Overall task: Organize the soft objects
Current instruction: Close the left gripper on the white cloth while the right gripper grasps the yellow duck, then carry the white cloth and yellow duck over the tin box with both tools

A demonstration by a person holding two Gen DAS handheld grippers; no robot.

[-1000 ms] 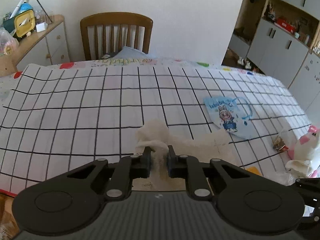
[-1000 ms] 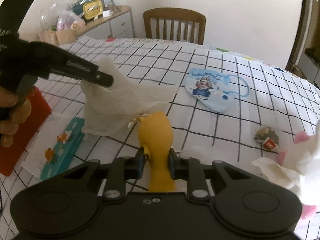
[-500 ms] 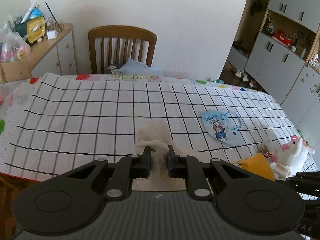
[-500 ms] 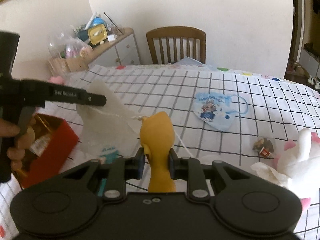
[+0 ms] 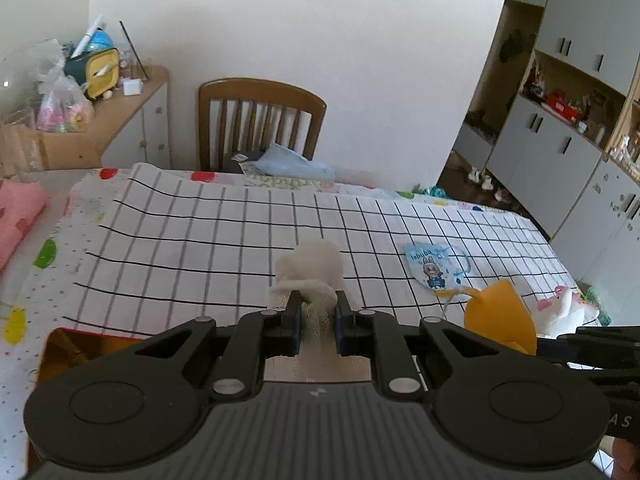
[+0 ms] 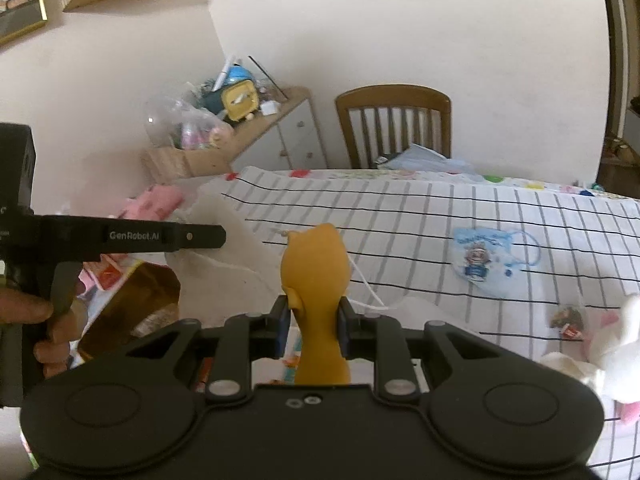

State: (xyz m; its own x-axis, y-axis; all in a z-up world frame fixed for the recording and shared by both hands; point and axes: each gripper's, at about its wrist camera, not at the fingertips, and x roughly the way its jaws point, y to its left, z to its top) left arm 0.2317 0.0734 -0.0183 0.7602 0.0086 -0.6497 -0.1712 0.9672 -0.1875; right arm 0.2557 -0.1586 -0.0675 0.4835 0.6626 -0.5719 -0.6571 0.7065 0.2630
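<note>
My left gripper is shut on a white gauze cloth, held up above the checked tablecloth. In the right wrist view the cloth hangs pale and blurred from the left gripper, which a hand holds at the left. My right gripper is shut on a yellow soft mask with a white ear loop, lifted off the table. The same yellow mask shows at the right of the left wrist view.
A blue printed child's mask lies on the cloth at the right. A white and pink plush and a small wrapper sit near the right edge. A red tin lies at lower left. A wooden chair stands behind the table.
Both grippers have risen with their loads, so the table looks farther below. The gauze cloth and the yellow mask now hang clear of the table. The red tin has come into view.
</note>
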